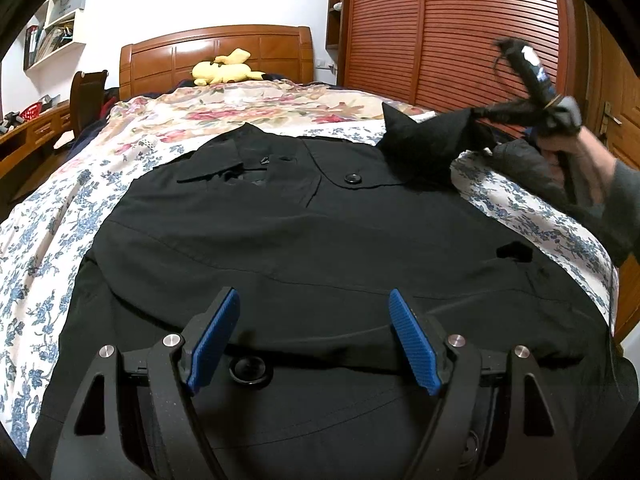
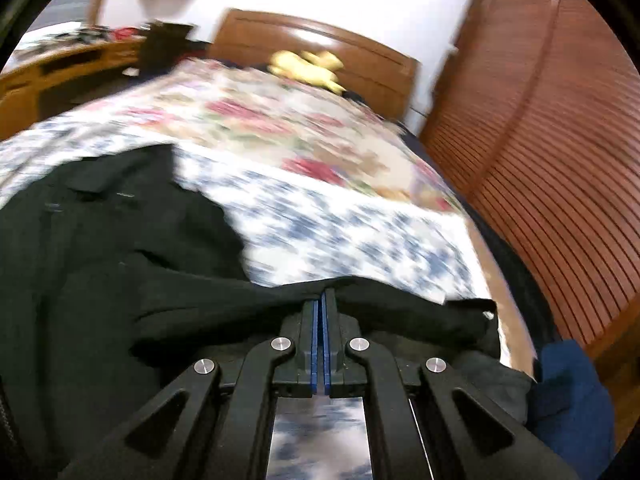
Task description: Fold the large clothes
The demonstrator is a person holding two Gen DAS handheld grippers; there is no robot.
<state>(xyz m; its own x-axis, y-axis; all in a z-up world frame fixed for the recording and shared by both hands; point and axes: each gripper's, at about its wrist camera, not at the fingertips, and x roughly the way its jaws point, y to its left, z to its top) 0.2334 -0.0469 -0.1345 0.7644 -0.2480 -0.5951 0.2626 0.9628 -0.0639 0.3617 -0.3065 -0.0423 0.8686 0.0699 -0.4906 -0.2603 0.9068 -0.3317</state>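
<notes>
a large black button-front coat (image 1: 304,240) lies spread flat on the bed (image 1: 60,216), collar toward the wooden headboard (image 1: 216,54), its front covering most of the blue-and-white floral sheet. a round black button (image 1: 352,178) shows near the collar flap.

the left tool (image 1: 314,334) hovers low over the lower part of the coat, its two blue ribbed pads (image 1: 214,340) standing well apart with nothing between them; black cloth lies just under and ahead of them.

the right tool (image 2: 321,300) has its blue pads pressed together on a bunched fold of the coat's black fabric (image 2: 400,312), which drapes to both sides of the fingertips. in the left wrist view that tool (image 1: 476,114) is seen raised at the right side of the bed, gripped in the person's right hand (image 1: 568,148), with a pointed piece of the coat's sleeve or edge (image 1: 420,140) lifted off the sheet and pulled up toward it. the right wrist view is smeared by motion blur, so finer detail there cannot be told.

beyond the coat lies a cream bedspread with red and pink flowers (image 1: 240,104), and a yellow plush toy (image 1: 226,68) rests against the headboard. a reddish-brown slatted wardrobe (image 1: 460,28) stands along the right of the bed. a wooden desk (image 1: 28,132) sits at the left, with white wall shelves (image 1: 60,20) above it.
</notes>
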